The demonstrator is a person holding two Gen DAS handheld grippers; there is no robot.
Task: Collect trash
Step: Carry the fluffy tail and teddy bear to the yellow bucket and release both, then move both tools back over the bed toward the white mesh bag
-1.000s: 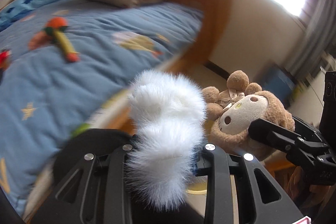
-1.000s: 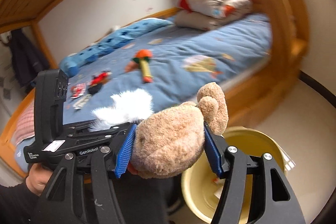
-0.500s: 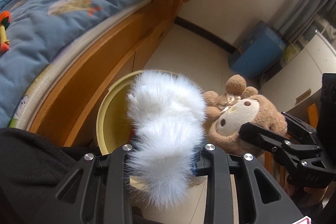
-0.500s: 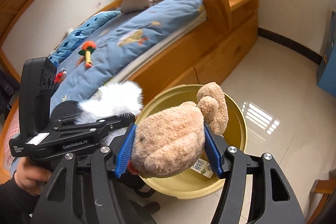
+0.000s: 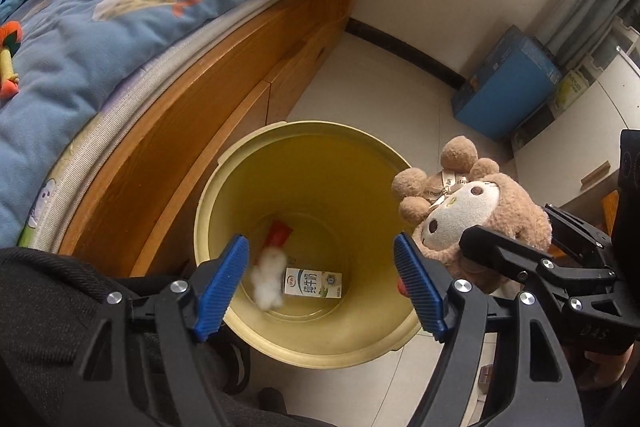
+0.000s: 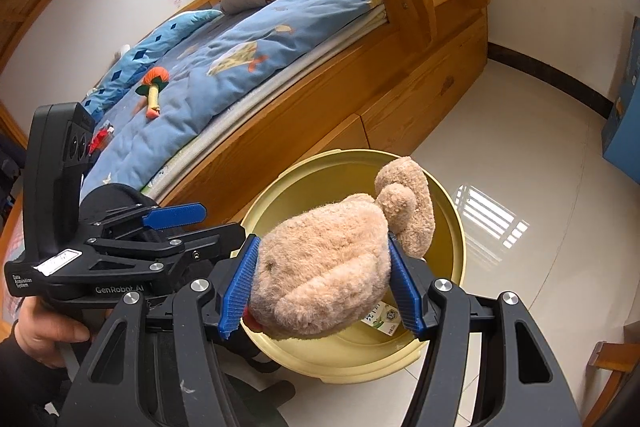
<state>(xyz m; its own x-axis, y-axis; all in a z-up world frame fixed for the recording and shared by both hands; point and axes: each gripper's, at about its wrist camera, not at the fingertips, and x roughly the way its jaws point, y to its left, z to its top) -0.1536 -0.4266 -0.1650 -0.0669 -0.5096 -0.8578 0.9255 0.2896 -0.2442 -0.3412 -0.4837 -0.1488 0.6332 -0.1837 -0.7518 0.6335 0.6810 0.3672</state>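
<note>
1. Wooden bed [image 5: 192, 131] with its blue quilt [image 5: 100, 27] runs along the left of our left tongs [image 5: 320, 283].
2. Yellow bin [image 5: 248, 331] sits on the floor straight below both tongs.
3. Brown teddy bear [image 6: 320, 267] is squeezed between the blue pads of our right tongs [image 6: 320, 287], above the bin's rim.
4. Milk carton [image 5: 313, 283] lies on the bin's bottom.
5. White fluffy toy [image 5: 267, 281] is inside the bin, beneath our left tongs, which are spread wide and hold nothing.
</note>
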